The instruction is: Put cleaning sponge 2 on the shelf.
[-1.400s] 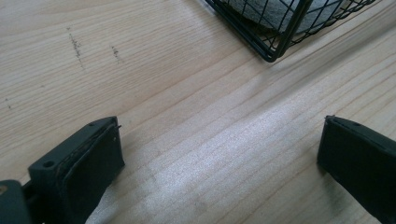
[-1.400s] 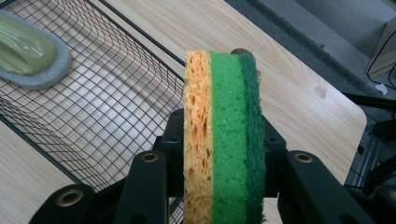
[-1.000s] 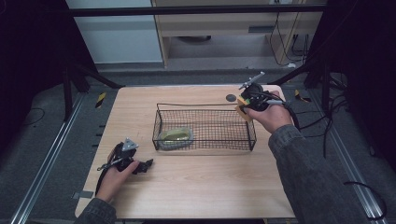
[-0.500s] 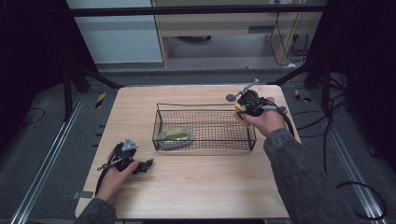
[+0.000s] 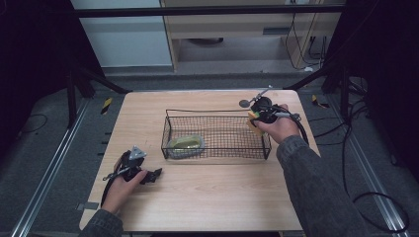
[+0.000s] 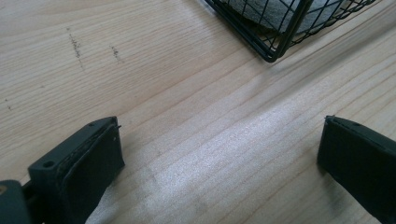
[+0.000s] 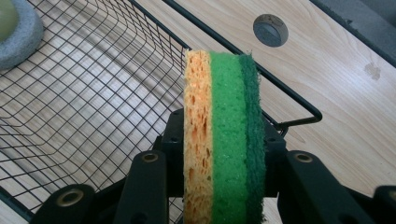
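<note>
A black wire basket (image 5: pixel 217 133) stands in the middle of the wooden table (image 5: pixel 207 197). A yellowish sponge on a grey pad (image 5: pixel 186 143) lies in its left end. My right gripper (image 5: pixel 257 117) hovers at the basket's right end, shut on a sponge (image 7: pixel 223 140) with orange, light green and dark green layers, held on edge above the basket's rim (image 7: pixel 289 100). My left gripper (image 5: pixel 153 174) rests on the table in front of the basket's left corner, open, with bare wood between its jaws (image 6: pixel 219 154).
A round grey grommet (image 5: pixel 244 103) is set in the table behind the basket's right end. Cables trail off the table's right side. The basket's corner (image 6: pixel 273 51) lies just ahead of the left gripper. Bare wood spreads across the table's front.
The right gripper with the sponge has moved down and leftward, from beside the basket's far right corner to over its right end. The left hand has kept still.
</note>
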The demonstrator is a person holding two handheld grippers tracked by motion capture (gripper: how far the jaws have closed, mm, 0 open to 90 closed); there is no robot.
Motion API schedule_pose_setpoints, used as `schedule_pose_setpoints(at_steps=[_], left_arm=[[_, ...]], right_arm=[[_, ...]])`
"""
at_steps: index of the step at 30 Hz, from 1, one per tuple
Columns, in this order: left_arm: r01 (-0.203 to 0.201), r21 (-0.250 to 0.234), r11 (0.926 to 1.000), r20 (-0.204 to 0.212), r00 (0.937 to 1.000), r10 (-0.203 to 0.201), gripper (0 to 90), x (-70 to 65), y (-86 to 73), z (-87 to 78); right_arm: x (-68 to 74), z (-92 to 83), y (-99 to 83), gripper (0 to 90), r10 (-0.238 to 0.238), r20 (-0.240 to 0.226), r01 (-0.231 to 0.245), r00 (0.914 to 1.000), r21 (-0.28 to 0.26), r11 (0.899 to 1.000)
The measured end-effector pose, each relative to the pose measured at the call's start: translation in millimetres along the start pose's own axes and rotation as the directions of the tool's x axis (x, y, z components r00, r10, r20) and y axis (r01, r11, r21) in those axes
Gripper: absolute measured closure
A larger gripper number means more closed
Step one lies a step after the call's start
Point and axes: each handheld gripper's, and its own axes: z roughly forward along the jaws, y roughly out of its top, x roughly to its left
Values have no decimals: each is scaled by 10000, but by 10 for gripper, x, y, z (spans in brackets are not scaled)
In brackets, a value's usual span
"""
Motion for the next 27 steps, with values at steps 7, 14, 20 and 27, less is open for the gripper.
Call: schedule_pose_setpoints(at_steps=[7,14,20,27], left_arm=[[0,-6,10000,3,10000,0,0,0,0,1],[-3,-4,10000,7,10000,3,0,1,1,1],[-7,-6,10000,8,10000,7,0,2,0,1],[-10,-7,10000,9,10000,10,0,2,1,2]], right_arm=[[-74,40,-48,648,398,-241,-398,9989,4,9992],[-93,98,-87,648,530,-320,-529,9981,34,9986],[-79,173,-113,648,494,-328,-489,9982,157,9987],[-59,253,-141,648,495,-333,-485,9982,295,9984]])
